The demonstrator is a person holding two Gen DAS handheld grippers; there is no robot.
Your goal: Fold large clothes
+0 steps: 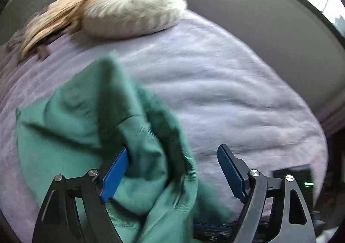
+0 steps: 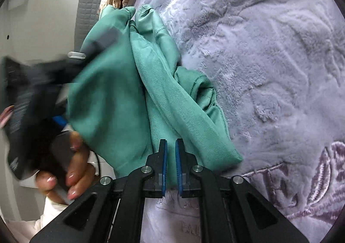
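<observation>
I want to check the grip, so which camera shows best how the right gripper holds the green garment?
The right wrist view: the right gripper pinches a fold of the green garment between nearly closed pads. The left wrist view shows only the garment draped past the open left gripper.

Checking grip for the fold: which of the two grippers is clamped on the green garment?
The right gripper: its blue pads pinch the green cotton garment. The left gripper stands wide open, cloth only draped against one finger.
</observation>
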